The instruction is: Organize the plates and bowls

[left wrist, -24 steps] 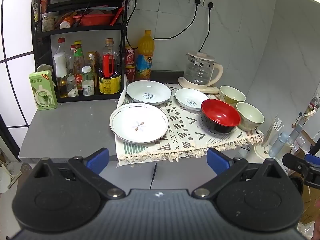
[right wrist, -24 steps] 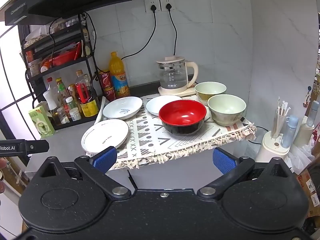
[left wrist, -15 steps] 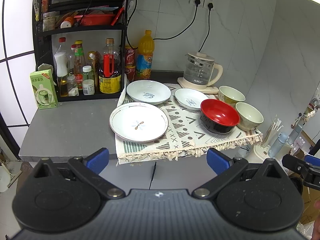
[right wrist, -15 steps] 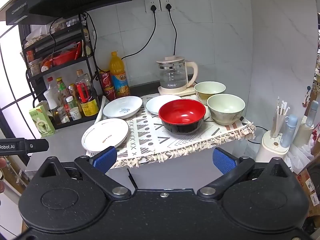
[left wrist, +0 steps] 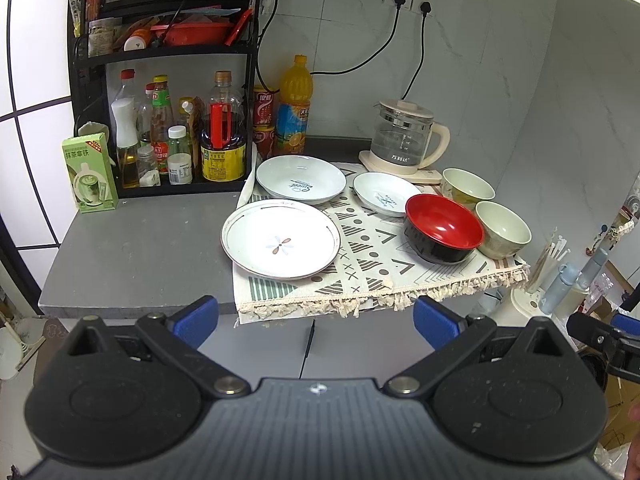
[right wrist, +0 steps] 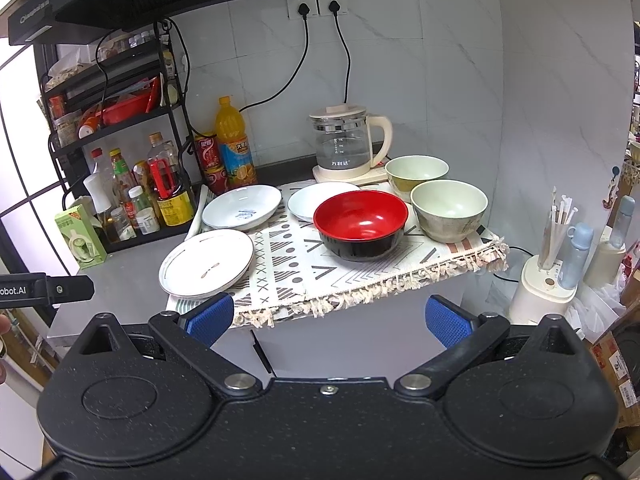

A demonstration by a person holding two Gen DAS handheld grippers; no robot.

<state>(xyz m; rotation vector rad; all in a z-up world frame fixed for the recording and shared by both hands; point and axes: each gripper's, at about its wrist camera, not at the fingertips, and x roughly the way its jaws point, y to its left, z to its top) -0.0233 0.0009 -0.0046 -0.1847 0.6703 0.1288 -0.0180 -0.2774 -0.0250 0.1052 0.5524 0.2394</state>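
Observation:
On a patterned cloth [left wrist: 360, 256] lie a large white plate [left wrist: 280, 238] at the front left, a deep white plate [left wrist: 301, 179] behind it, a small white dish [left wrist: 385, 193], a red-and-black bowl [left wrist: 443, 227] and two pale green bowls [left wrist: 502, 229] [left wrist: 467, 187]. The right wrist view shows the same large plate [right wrist: 207, 262], red bowl [right wrist: 361, 224] and green bowls [right wrist: 449, 210]. My left gripper [left wrist: 316, 322] and right gripper [right wrist: 329, 318] are both open and empty, held off the counter's front edge.
A black rack with bottles [left wrist: 168, 136] stands at the back left, with a green carton [left wrist: 90, 174] beside it. An orange juice bottle [left wrist: 295, 104] and a glass kettle [left wrist: 404, 136] stand at the back. A holder with straws and bottles [right wrist: 552, 276] stands right of the counter.
Both views show the counter slightly closer and lower; the dishes have not moved and both grippers stay open.

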